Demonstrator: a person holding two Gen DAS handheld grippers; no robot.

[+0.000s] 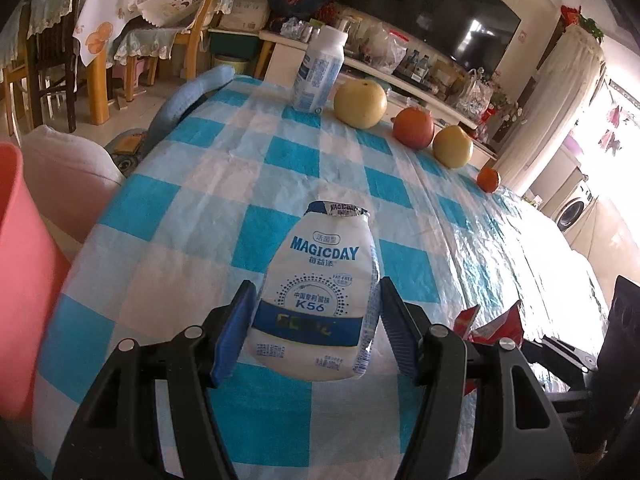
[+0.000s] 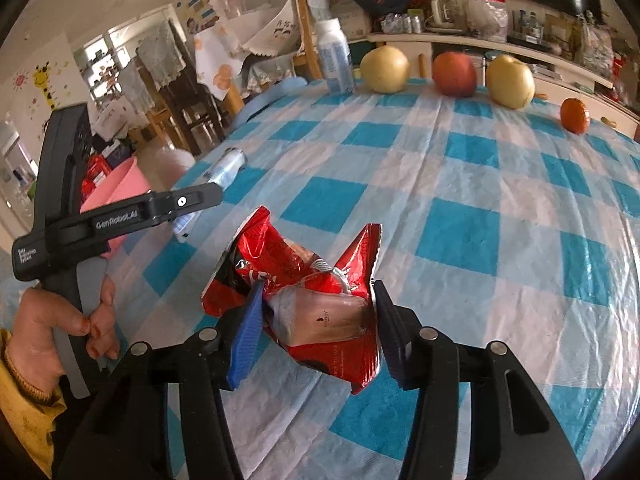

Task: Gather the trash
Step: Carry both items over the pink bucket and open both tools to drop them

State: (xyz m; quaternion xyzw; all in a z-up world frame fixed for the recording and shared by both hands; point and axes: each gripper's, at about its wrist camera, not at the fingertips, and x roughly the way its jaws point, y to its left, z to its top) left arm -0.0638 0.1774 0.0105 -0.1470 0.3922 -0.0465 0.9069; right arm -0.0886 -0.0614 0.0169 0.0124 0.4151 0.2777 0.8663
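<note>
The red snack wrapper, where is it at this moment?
In the right wrist view the red snack wrapper sits low in the middle, pinched in the right tool over the checked tablecloth, right of the left tool.

A crinkled, glossy red foil wrapper (image 2: 320, 300) is gleaming on the desk's thin, creased checked plastic cloth (image 2: 460, 200), while a smooth white plastic bottle (image 1: 320, 300) is showing its peeled foil lid.
</note>
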